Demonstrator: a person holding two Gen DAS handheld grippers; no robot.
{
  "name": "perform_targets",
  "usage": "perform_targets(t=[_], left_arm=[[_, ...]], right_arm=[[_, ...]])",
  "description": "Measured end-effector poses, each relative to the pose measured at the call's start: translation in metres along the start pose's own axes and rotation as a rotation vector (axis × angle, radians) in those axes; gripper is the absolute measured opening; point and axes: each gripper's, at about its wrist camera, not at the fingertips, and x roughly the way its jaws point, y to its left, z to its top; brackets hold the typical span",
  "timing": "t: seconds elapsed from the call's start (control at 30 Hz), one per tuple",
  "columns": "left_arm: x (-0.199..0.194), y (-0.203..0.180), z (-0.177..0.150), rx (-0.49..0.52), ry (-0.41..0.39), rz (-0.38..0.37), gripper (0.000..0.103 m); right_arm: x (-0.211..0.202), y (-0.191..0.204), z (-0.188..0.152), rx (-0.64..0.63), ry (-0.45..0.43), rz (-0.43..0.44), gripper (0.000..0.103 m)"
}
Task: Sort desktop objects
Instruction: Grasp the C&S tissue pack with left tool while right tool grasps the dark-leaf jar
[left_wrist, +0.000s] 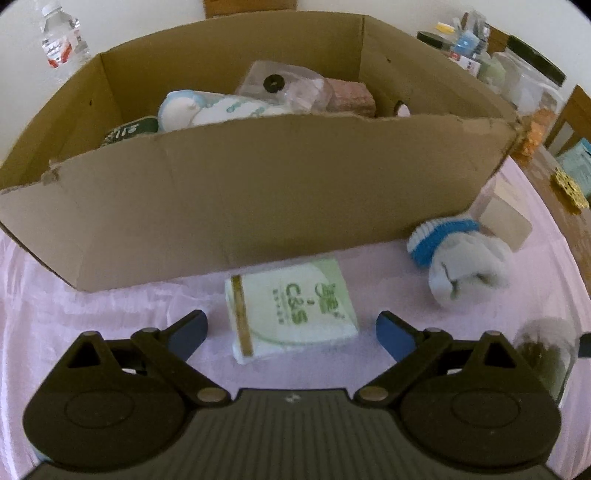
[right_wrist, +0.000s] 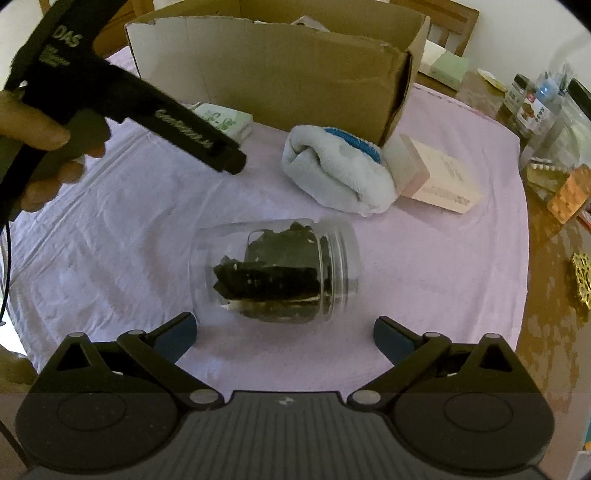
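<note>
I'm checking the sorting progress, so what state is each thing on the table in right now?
Cardboard box: open, already holding several items.
Tissue pack: flat on the cloth, outside the box.
Clear jar: on its side, dark contents inside.
Socks: rolled up, lying beside the box.
Pink box: closed, lying flat.
Left gripper: open, above the tissue pack.
Right gripper: open, near the jar, not touching.

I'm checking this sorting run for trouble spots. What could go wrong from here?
The clear jar lies on its side on the pink cloth, so it may roll away as the open right gripper closes on it. The tissue pack lies flat against the cardboard box; the open left gripper may bump the wall.
</note>
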Motion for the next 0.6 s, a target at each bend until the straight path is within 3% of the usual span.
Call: perform_targets(t=[0.1, 0.33, 0.6], left_arm=[[-0.001, 0.0, 0.001, -0.019, -0.011, -0.002, 0.094], [-0.006, 0.012, 0.0, -0.01, -0.035, 0.007, 0.066], [-0.008, 0.024, -0.005, -0.001, -0.034, -0.005, 0.065]], right_arm=[[0.001, -0.002, 0.0, -0.014, -0.013, 0.009, 0.103], [0.003, -0.005, 0.002, -0.045, -0.061, 0.027, 0.103], [0.009, -0.006, 0.016, -0.039, -0.031, 0.028, 0.103]])
